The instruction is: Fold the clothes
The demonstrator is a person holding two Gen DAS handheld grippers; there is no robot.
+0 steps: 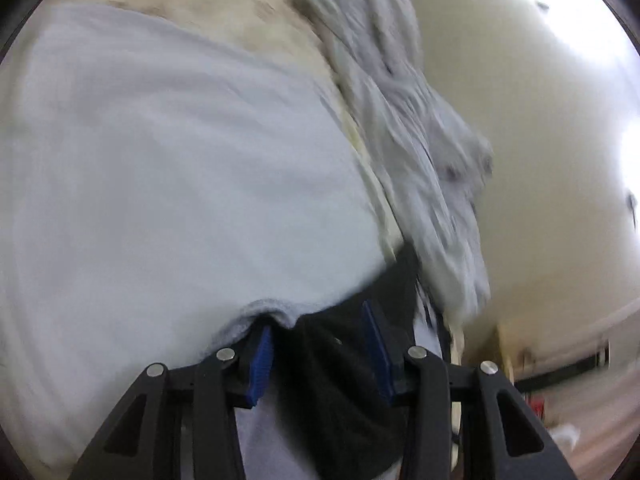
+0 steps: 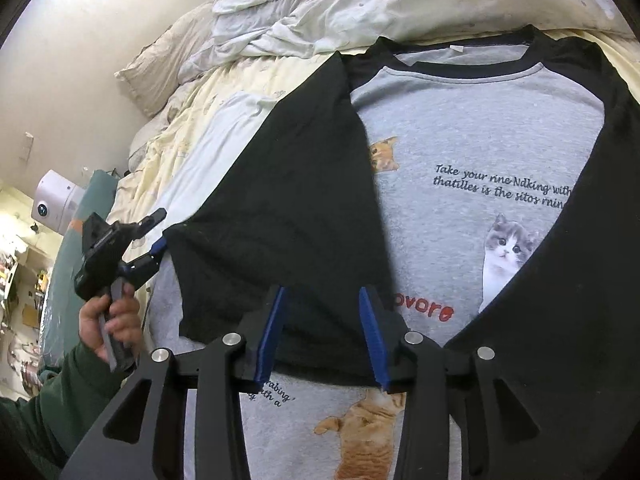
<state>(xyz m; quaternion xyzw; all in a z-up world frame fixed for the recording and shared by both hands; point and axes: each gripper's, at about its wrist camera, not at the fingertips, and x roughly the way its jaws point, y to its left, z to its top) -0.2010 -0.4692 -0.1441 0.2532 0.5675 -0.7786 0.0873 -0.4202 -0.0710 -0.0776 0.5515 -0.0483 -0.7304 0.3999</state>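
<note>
A: Right wrist view: the grey cat-print shirt [image 2: 480, 152] lies flat on the bed [image 2: 192, 120], both black sleeves folded in across the chest.

B: And the tools?

A: Right tool [image 2: 326, 336] released, poised over the sleeve. Left tool [image 2: 154, 236] parted at the sleeve's corner, gripping nothing. Bottom fold looks left to do.

Bed [image 2: 224, 92] w/ shirt [image 2: 480, 152], duvet [image 2: 304, 8]
</note>
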